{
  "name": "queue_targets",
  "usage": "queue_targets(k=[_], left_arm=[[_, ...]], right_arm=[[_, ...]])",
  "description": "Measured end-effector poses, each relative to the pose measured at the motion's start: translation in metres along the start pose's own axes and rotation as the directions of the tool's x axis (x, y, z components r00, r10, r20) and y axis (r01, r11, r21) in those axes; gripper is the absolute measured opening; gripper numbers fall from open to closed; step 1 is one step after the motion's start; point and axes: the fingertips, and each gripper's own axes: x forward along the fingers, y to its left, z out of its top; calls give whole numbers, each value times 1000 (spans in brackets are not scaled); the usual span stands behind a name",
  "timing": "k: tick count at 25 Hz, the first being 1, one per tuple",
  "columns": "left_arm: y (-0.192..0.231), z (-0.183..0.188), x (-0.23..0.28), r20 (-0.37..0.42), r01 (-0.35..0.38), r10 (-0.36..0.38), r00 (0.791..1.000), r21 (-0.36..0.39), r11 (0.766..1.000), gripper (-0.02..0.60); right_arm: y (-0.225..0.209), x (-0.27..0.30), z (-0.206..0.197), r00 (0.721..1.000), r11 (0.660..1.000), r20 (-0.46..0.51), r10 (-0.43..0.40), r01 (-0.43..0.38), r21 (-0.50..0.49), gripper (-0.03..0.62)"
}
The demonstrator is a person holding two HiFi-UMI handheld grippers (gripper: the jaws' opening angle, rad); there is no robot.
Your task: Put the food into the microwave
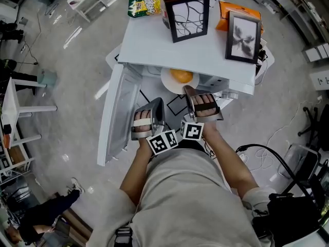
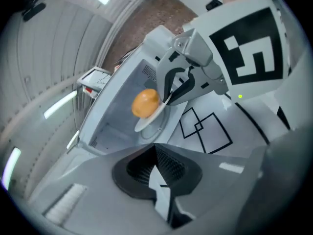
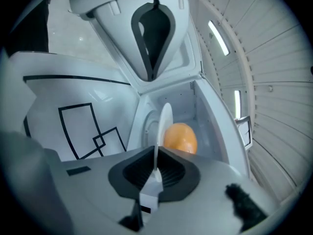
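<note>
Already the orange food (image 1: 181,76) sat on its white plate (image 1: 168,84) at the mouth of the microwave (image 1: 154,48). Our right gripper (image 1: 194,92) was clamped on the plate's near rim. Our left gripper (image 1: 158,107), jaws together on nothing, hung just left of it by the open door (image 1: 115,112). We judged it best to keep the plate level and slide it fully inside before letting go. Two picture frames (image 1: 187,17) stood on top, and pale floor (image 1: 72,102) lay around.
</note>
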Motion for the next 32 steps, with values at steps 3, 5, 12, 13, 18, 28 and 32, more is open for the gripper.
queue_targets(k=[3, 5, 12, 13, 18, 28, 32], left_arm=[[-9, -12, -2, 24, 53, -50, 998, -165, 985, 9], [-15, -16, 0, 60, 85, -71, 996, -276, 958, 8], [-23, -26, 2, 121, 166, -118, 986, -562, 810, 8], [-23, -25, 2, 125, 170, -120, 985, -559, 811, 8], [-29, -19, 1, 160, 212, -147, 976, -545, 811, 8], [-30, -24, 4, 171, 229, -158, 973, -576, 785, 8], [-30, -25, 5, 172, 237, -168, 971, -574, 784, 8]], right_arm=[[1, 3, 2, 1000, 1000, 1, 12, -12, -6, 28], [0, 6, 4, 1000, 1000, 1, 17, -17, -3, 28], [-2, 24, 8, 999, 999, -26, 43, -43, -2, 29], [-2, 27, 8, 998, 999, -31, 47, -48, -7, 29], [0, 44, 7, 996, 997, -57, 67, -68, -20, 29], [-7, 71, 8, 992, 995, -96, 80, -85, -46, 29], [-5, 80, 8, 990, 994, -106, 88, -95, -58, 29]])
